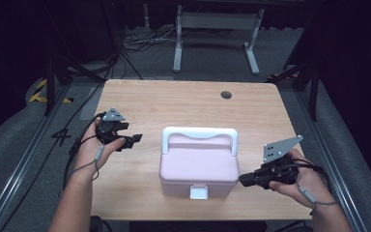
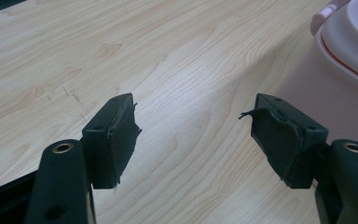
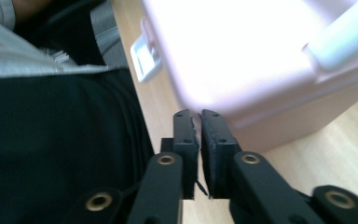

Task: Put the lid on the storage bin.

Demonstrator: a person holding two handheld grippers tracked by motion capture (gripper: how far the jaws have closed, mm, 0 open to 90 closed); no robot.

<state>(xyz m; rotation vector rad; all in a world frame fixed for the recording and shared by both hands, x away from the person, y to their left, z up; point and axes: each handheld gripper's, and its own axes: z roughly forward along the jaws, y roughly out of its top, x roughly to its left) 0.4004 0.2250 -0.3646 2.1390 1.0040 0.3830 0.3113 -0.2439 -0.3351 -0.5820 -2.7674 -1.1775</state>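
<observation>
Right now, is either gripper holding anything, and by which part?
Nothing is held. The left gripper has its jaws wide open over bare table. The right gripper is nearly shut on nothing, its tips beside the pink box.

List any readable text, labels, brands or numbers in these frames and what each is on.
None can be read.
Pink box: no lettering; its white front latch is blank.
Table: only wood grain and a dark round hole.
Floor at left: yellow-black hazard stripes, a marking without words.
</observation>
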